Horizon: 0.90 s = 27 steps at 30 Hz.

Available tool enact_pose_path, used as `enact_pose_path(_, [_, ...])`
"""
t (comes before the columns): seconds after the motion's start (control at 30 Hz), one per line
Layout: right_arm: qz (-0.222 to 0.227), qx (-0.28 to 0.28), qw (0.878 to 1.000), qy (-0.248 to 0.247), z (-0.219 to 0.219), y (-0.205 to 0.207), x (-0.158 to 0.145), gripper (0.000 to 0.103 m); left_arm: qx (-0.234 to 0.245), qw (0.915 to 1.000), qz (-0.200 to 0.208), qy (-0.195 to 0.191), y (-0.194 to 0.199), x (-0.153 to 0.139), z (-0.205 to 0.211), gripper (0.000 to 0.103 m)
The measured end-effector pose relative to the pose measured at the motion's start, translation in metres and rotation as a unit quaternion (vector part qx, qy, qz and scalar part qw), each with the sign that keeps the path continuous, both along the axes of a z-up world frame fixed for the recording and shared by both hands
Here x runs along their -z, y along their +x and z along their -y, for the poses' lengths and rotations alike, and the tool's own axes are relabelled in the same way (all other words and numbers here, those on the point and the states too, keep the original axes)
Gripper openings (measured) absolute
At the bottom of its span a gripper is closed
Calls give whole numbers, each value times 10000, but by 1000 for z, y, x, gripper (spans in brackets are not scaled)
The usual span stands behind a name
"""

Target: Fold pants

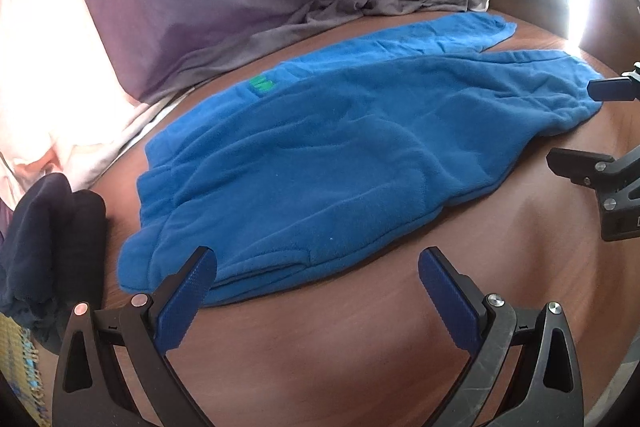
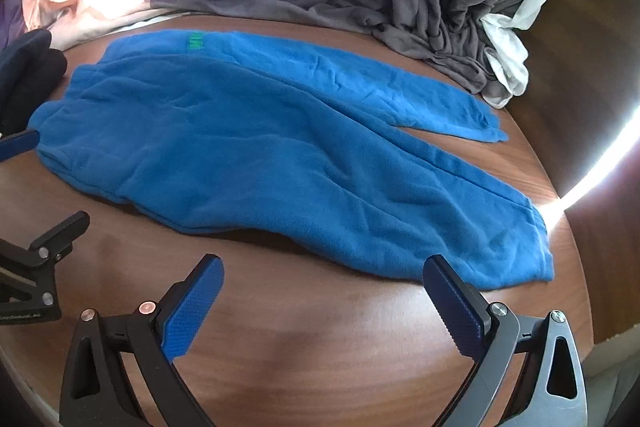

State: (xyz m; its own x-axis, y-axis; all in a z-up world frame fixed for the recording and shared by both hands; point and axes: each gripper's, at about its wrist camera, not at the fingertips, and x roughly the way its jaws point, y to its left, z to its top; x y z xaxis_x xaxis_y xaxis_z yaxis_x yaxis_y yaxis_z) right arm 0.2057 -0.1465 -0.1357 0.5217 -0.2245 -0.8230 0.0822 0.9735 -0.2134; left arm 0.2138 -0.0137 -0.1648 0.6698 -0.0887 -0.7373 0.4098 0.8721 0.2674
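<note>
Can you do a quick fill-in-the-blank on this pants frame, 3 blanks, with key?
1. The pants lying on the wooden table are ____ in colour.
2. Both the left hand-held gripper and the right hand-held gripper are ____, holding nothing.
3. The small logo near the waistband is ____.

Missing words: blue; open; green

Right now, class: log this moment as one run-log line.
pants: flat on table, legs partly overlapped | left gripper: open, at waistband end | right gripper: open, near cuff | nothing held
</note>
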Motion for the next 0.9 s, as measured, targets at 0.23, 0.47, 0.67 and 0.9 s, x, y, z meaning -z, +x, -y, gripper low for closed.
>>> enact_pose_path(0.23, [-68,-94,9999,42,6,10,10,100,-24,10000,-44,59,13,7,7,102])
enact_pose_path(0.47, [-56,-64,9999,131,10,13,14,100,-126,9999,84,-73,23,-4,7,102])
enact_pose_path(0.67, [-23,-18,10000,-49,12,16,21,89,-21,9998,66,-194,23,-5,7,75])
enact_pose_path(0.9, [84,9,10000,-51,25,19,19,35,548,9982,-137,-213,14,-6,18,25])
